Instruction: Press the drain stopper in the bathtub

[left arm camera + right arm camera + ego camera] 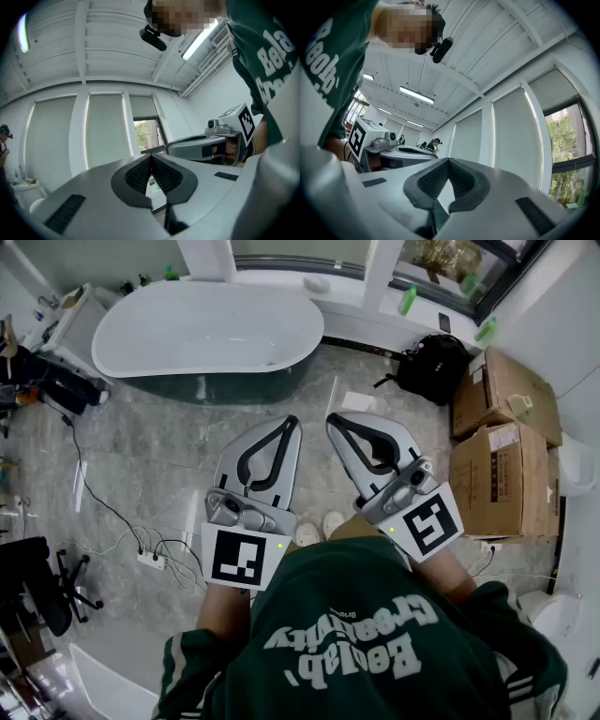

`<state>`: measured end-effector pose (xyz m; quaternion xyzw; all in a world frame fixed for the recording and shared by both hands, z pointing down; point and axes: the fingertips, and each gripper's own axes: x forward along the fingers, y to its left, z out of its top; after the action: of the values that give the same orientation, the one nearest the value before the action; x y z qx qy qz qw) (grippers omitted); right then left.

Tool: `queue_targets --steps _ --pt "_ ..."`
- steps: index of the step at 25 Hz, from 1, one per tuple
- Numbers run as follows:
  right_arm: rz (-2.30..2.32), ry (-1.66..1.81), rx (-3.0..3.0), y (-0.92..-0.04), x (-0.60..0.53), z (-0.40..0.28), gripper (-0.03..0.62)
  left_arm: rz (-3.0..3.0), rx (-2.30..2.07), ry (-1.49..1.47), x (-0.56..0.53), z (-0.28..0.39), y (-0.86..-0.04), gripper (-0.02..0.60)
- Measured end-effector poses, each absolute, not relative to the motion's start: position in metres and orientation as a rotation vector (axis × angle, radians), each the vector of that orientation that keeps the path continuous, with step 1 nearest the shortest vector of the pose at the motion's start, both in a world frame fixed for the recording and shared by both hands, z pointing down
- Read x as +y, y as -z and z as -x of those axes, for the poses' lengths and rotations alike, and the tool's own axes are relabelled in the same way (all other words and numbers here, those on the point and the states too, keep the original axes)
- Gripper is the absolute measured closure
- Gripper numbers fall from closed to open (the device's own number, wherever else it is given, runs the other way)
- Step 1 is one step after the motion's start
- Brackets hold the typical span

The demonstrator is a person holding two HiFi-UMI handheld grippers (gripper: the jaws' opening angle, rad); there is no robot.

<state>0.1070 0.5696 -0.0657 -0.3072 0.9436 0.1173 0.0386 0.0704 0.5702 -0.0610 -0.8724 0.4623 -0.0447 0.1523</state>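
The left gripper (151,158) has its ribbed pads pressed together at the tips, with nothing between them. The right gripper (448,161) is the same: its tips meet and hold nothing. The person holds the two side by side, near each other but not touching, with both noses aimed forward toward the bathtub (202,329). The white oval tub lies well ahead and a little to the left, and its long axis runs left to right across the head view. The drain stopper inside it cannot be made out. Bare marble floor (187,442) lies between the tub and the grippers. To the right are a black backpack (433,367) and two cardboard boxes (497,474). At the left a power strip (150,560) trails cables over the floor.
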Motion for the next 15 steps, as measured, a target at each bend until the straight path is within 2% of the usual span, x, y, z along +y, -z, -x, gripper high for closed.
queue_targets --steps 15 --pt "0.995 -0.307 2.813 0.073 0.55 -0.133 0.586 2.522 1.318 0.155 0.558 -0.092 0.059 0.577"
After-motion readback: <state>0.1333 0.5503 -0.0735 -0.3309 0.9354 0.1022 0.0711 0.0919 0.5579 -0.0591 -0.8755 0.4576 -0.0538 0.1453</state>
